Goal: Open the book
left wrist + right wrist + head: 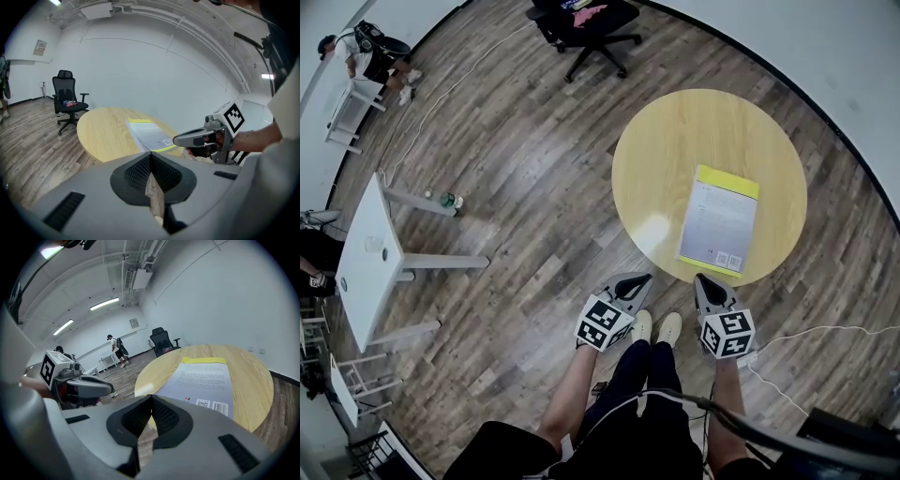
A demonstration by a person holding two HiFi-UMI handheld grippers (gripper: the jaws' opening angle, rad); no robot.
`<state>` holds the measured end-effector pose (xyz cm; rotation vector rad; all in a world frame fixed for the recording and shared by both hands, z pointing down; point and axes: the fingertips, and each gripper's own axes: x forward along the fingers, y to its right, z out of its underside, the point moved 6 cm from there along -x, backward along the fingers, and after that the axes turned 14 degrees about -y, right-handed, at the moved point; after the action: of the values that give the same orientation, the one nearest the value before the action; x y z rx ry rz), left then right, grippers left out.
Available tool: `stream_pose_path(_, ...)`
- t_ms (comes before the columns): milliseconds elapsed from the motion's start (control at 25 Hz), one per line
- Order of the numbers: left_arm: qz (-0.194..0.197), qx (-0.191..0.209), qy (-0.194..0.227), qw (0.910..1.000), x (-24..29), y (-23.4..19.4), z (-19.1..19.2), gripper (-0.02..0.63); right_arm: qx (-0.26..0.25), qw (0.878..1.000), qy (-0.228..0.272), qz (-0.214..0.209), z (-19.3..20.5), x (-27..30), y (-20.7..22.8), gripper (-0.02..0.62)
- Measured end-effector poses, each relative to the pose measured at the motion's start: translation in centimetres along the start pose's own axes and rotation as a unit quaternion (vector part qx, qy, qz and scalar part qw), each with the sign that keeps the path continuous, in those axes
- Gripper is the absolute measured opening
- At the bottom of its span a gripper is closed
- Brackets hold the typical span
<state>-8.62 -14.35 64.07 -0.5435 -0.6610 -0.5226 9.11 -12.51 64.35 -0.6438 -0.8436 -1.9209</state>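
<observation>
Jaws on the left gripper [643,278] and right gripper [702,278] are squeezed together, holding nothing. Both tilt down, the closed book [719,221] just ahead of the right tips.

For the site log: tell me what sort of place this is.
Probably an office or lab workroom: a black office chair, white desks by the wall, and a round table on a wood floor.

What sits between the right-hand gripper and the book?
Nothing: in the head view, only a bare strip of the round table separates the right gripper from the closed book.
</observation>
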Motion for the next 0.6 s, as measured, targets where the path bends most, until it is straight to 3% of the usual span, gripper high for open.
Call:
stream_pose_path(280,-0.022,-0.025,0.006,0.9994,-1.5,-1.5,1.0,0.002,-0.018,1.0,-0.008,-0.015,-1.0,1.9,-0.9,0.005)
stream_pose_path(600,-0.031,-0.047,0.01,0.9984,-2.3,-3.2,2.0,0.0,-0.032,0.999,-0.026,0.002,-2.0,3.8,-1.6,0.015)
